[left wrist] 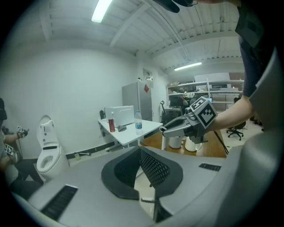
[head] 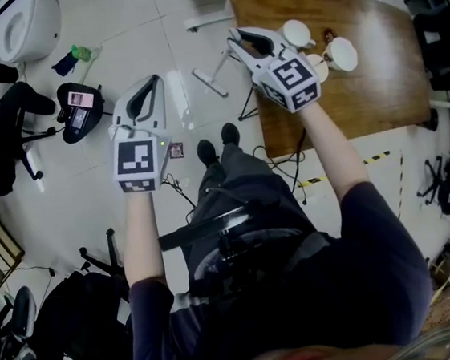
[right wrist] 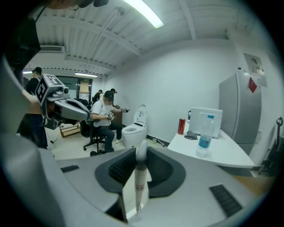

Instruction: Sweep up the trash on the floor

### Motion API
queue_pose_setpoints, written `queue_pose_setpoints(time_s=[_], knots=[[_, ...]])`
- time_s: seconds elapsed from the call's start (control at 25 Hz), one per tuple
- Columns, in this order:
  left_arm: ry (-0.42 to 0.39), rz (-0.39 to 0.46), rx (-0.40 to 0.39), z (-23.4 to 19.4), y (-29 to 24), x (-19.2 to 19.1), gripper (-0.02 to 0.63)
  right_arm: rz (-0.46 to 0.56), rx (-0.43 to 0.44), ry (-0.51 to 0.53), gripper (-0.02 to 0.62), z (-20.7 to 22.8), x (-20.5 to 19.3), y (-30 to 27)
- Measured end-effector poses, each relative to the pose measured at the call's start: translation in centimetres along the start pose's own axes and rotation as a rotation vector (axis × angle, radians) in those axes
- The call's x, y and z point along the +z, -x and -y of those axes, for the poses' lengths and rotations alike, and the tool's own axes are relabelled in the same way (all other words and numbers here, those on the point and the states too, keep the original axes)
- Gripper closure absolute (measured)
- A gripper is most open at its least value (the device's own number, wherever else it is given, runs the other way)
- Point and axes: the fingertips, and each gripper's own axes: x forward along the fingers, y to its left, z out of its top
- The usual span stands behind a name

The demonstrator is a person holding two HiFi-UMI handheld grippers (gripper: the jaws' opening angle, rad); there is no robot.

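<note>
The floor [head: 119,34] is pale tile, scuffed and grey. Straight ahead of the person a bare stretch runs between the toilet [head: 26,24] at the far left and the white table leg [head: 210,80]. To the right, the wooden table [head: 375,77] closes that side, its near edge running just past the person's shoes. White cups [head: 299,33] stand on it, and cables [head: 287,156] trail under its corner beside a strip of yellow-and-black tape [head: 345,168]. The left side is crowded with dark office chairs [head: 7,111] and a black device [head: 80,111] on the tiles.

A small square scrap [head: 176,150] lies on the floor just left of the shoes, and a green bit [head: 81,52] sits near the toilet base.

The right gripper [head: 235,41] is raised over the table's corner. Its jaws are clamped on a white handle [right wrist: 140,177] that stands upright between the pads, its rounded end above them. The left gripper [head: 149,83] is held out over open tile with its jaws drawn together at the tips and nothing between them.

Beyond, a white table [left wrist: 133,131] carries a water bottle [left wrist: 139,122] and a red can [left wrist: 111,125]. A seated person [right wrist: 100,122] is near the toilet.
</note>
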Motion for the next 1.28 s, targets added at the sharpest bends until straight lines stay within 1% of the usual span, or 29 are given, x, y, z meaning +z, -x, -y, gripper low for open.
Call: queue_pose_setpoints(time_s=[0.12, 0.28, 0.4, 0.52, 0.64, 0.76, 0.84, 0.92, 1.0, 1.08, 1.12, 1.16, 1.28], knots=[[0.026, 0.015, 0.014, -0.3, 1.5, -0.2, 0.600, 0.014, 0.046, 0.059, 0.502, -1.7, 2.4, 0.3], [0.031, 0.051, 0.036, 0.0, 2.7, 0.8, 0.600, 0.057, 0.075, 0.101, 0.502, -3.6, 5.6, 1.5], [0.011, 0.086, 0.050, 0.7, 3.5, 2.5, 0.600, 0.094, 0.087, 0.114, 0.502, -4.8, 8.0, 2.7], [-0.019, 0.100, 0.069, 1.6, 4.7, 4.3, 0.600, 0.132, 0.099, 0.122, 0.502, -5.6, 10.2, 4.3], [-0.051, 0.124, 0.099, 2.5, 6.0, 6.5, 0.600, 0.207, 0.149, 0.119, 0.502, -6.2, 12.9, 6.2], [-0.078, 0.153, 0.137, 3.6, 7.1, 8.6, 0.600, 0.281, 0.235, 0.130, 0.503, -7.3, 15.8, 8.4], [-0.102, 0.152, 0.147, 4.7, 7.6, 9.3, 0.595, 0.321, 0.316, 0.152, 0.503, -8.9, 17.3, 9.8], [-0.125, 0.152, 0.146, 6.5, 7.7, 9.9, 0.594, 0.334, 0.400, 0.192, 0.503, -10.3, 17.9, 11.4], [-0.144, 0.142, 0.150, 8.1, 7.9, 10.1, 0.501, 0.346, 0.478, 0.226, 0.503, -11.5, 18.1, 12.5], [-0.159, 0.113, 0.164, 9.2, 8.1, 9.7, 0.490, 0.362, 0.546, 0.240, 0.503, -12.3, 18.2, 13.2], [-0.161, 0.093, 0.172, 9.7, 8.1, 9.4, 0.448, 0.366, 0.574, 0.246, 0.503, -12.5, 18.2, 13.5], [-0.160, 0.074, 0.183, 10.1, 8.1, 9.1, 0.439, 0.368, 0.602, 0.251, 0.503, -12.8, 18.1, 13.6], [-0.159, 0.037, 0.227, 10.4, 8.9, 8.4, 0.439, 0.389, 0.697, 0.259, 0.503, -14.5, 18.2, 14.1]])
